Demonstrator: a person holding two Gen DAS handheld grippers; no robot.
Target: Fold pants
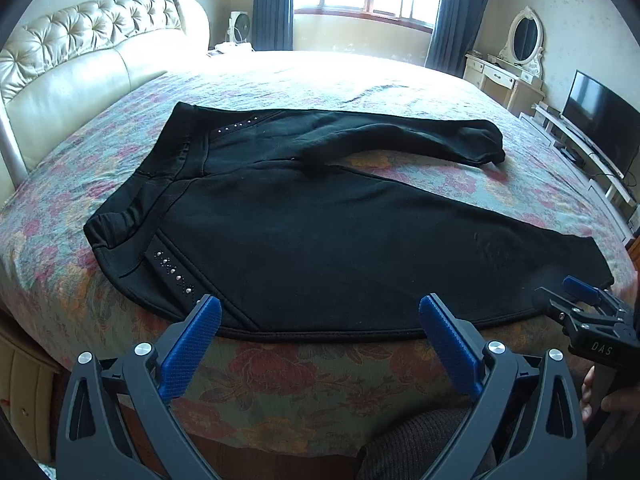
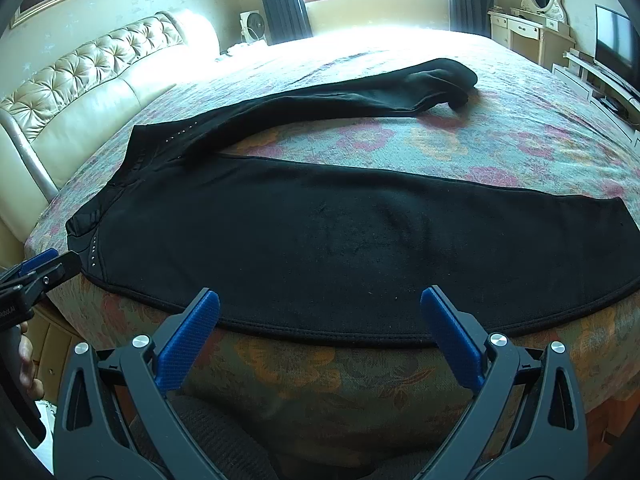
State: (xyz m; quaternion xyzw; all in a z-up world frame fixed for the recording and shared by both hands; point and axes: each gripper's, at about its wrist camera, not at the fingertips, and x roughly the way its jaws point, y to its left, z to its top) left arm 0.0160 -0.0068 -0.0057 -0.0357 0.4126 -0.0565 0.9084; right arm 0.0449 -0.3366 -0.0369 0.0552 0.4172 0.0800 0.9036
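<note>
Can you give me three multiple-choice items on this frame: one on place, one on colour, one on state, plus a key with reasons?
1. Where does the waistband of the pants lie?
A. Toward the tufted headboard
B. Toward the TV
C. Hanging off the bed's near edge

2. What colour are the pants?
A. Grey
B. Black
C. Navy with white stripes

3. How do the left gripper and right gripper stand?
A. Both shut on the hem
B. Left shut, right open
C. Both open, holding nothing

Key:
1 A, the studded waist end points at the headboard, the legs run toward the TV side.
2 B, the fabric is plain black with small silver studs.
3 C, both pairs of jaws stand wide apart at the near seam with no cloth between them.
</note>
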